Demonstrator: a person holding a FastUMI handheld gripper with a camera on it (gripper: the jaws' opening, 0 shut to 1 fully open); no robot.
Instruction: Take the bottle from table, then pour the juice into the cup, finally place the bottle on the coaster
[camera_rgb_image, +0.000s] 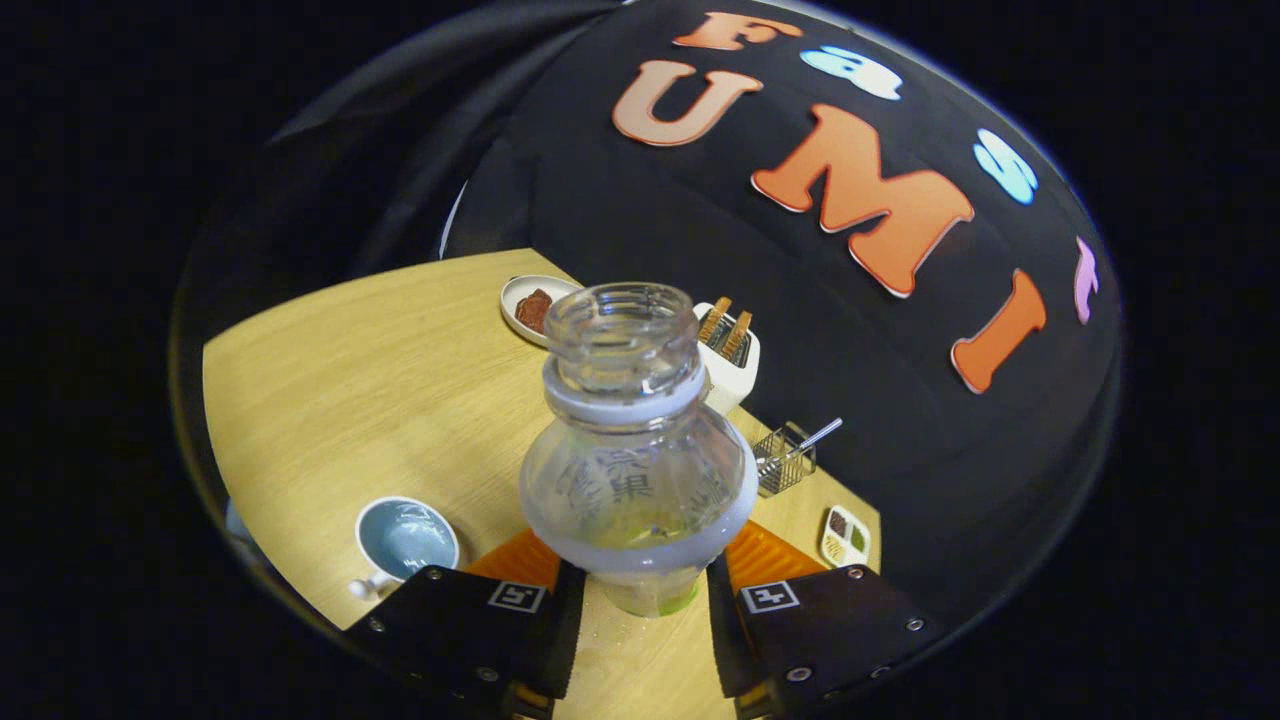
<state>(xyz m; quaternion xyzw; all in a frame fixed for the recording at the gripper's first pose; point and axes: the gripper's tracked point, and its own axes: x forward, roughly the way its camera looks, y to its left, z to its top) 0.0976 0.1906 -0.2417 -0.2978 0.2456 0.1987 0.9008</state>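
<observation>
A clear plastic bottle (636, 440) with no cap stands between my fingers, its open mouth facing the camera and a little greenish liquid showing low in it. My gripper (640, 590) is shut on the bottle, both fingers pressing its sides. The view is tilted, so the table slants. A white cup (405, 540) with a pale blue inside sits on the table (380, 370) just left of the fingers, handle toward me, and looks empty.
Beyond the bottle stand a white plate with brown food (535, 307), a white toaster with toast (730, 350), a wire basket with a metal utensil (785, 458) and a small divided dish (845, 535). The booth's black cloth wall rises behind them.
</observation>
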